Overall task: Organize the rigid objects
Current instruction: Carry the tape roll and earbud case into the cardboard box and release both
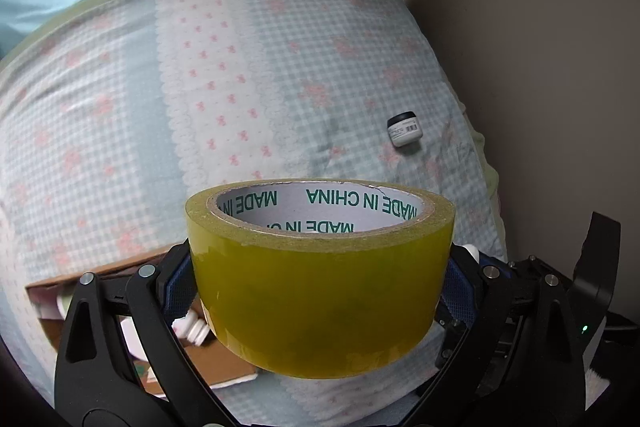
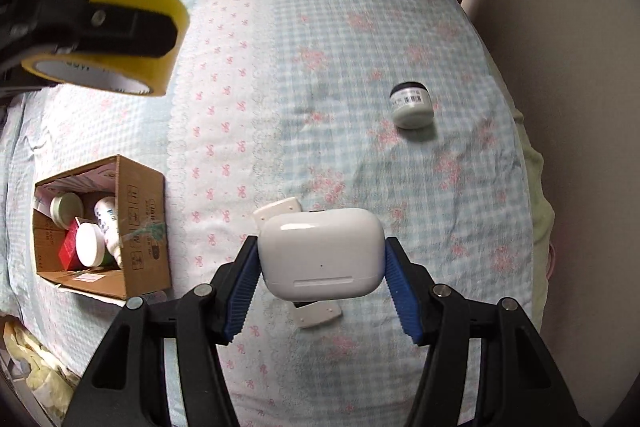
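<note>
My left gripper (image 1: 320, 279) is shut on a yellow tape roll (image 1: 320, 291) and holds it in the air above the bed; the roll also shows at the upper left of the right wrist view (image 2: 120, 3). My right gripper (image 2: 322, 267) is shut on a white earbud case (image 2: 322, 251), held above the bed. A flat white plastic piece (image 2: 316, 315) lies under the case. A small white jar with a black lid (image 2: 412, 103) lies on the bed at the right, also seen in the left wrist view (image 1: 405, 129).
An open cardboard box (image 2: 140, 223) with several jars and bottles sits on the bed at the left; it shows behind my left gripper (image 1: 224, 359). The bed has a blue checked cover (image 2: 340, 67). A beige wall (image 2: 580, 107) runs along the right.
</note>
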